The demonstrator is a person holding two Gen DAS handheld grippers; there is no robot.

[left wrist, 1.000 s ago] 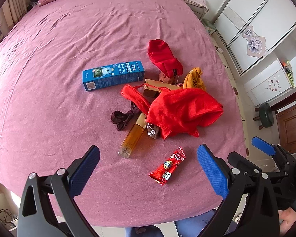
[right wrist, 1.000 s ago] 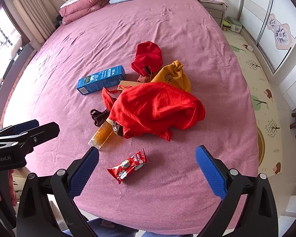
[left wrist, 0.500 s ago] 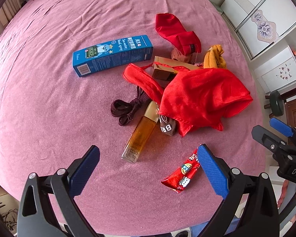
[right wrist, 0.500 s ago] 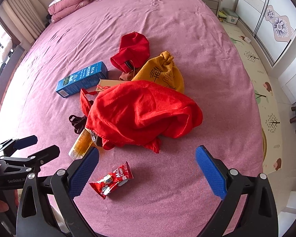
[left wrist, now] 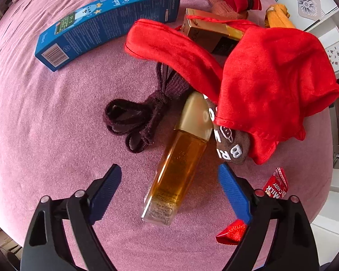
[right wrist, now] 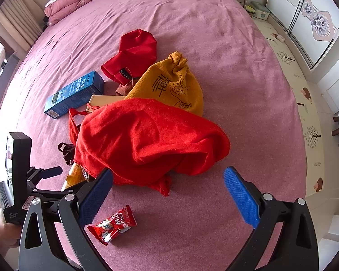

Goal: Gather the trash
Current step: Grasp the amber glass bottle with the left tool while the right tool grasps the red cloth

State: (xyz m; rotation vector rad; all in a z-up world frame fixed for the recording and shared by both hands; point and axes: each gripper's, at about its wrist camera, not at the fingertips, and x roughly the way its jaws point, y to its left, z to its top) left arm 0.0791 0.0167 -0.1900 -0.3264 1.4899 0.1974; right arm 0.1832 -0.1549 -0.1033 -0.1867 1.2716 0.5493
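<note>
Left tool (left wrist: 169,188) straddles amber bottle (left wrist: 177,164) beneath red cloth (left wrist: 273,83).

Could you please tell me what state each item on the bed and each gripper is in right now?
left gripper: open, straddling the bottle.
right gripper: open, empty.
amber bottle: lying flat, capped.
candy wrapper: lying loose.
blue box: lying on its side.
red cloth bag: slumped, crumpled.
yellow pouch: drawstring cinched.

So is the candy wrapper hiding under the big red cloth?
No, the candy wrapper lies bare on the pink bedspread, apart from the red cloth.
</note>
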